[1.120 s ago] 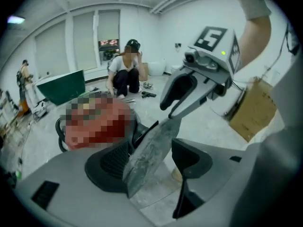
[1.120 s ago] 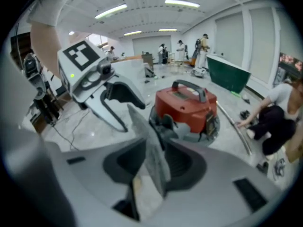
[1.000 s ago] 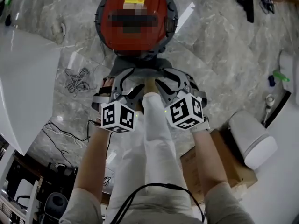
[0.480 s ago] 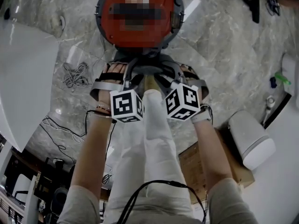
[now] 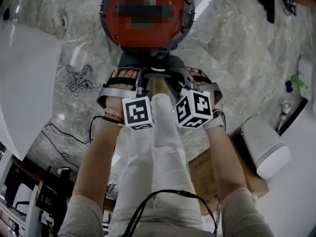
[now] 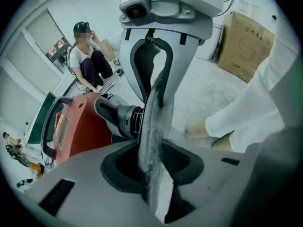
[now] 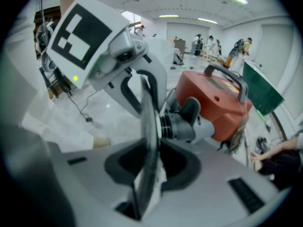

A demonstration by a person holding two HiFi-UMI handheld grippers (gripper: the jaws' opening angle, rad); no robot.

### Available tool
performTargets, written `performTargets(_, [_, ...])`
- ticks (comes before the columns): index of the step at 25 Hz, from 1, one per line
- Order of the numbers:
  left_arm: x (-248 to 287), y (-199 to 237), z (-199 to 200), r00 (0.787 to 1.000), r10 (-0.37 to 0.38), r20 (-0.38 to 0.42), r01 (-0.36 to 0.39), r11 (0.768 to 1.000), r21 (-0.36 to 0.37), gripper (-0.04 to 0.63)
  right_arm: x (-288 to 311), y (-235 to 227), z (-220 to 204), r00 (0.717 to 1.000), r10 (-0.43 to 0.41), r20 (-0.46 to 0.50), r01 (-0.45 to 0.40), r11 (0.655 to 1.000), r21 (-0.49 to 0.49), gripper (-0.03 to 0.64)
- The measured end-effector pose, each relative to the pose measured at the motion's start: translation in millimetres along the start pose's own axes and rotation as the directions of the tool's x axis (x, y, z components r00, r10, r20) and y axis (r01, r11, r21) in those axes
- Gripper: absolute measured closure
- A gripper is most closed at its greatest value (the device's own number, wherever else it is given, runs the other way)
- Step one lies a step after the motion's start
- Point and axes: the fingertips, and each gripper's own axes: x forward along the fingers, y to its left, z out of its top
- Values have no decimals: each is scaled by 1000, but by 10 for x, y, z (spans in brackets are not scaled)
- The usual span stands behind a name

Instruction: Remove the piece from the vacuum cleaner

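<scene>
Head view: red round vacuum cleaner (image 5: 148,28) top centre, left gripper (image 5: 142,80) and right gripper (image 5: 173,82) just below it. Left gripper view: jaws just closed onto thin grey flat piece (image 6: 154,122). Right gripper view: jaws likewise just closed on it. Grasp looks done; next is probably an even pull-off.

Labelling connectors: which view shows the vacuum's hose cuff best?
Left gripper view: cuff sharp, side-on, between vacuum and piece. Right gripper view shows it too, blurrier. Head view shows little of it from above.
</scene>
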Motion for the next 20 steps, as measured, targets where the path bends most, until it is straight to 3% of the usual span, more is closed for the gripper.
performTargets(2, [-27, -49, -6, 1000, 13, 12, -13, 1000, -9, 511, -10, 35, -7, 1000, -3, 1, 3, 1000, -13, 538])
performTargets(7, [-21, -36, -15, 1000, -3, -3, 2, 997, -78, 545, -11, 29, -5, 1000, -15, -12, 15, 999, -47, 552])
performTargets(11, [-26, -67, -20, 1000, -19, 3, 19, 991, -136, 549, -29, 43, 0, 999, -36, -19, 36, 999, -38, 564])
performTargets(20, [-79, -85, -38, 1000, -10, -14, 8, 985, -174, 549, -63, 125, 20, 998, -68, -11, 68, 998, -15, 569])
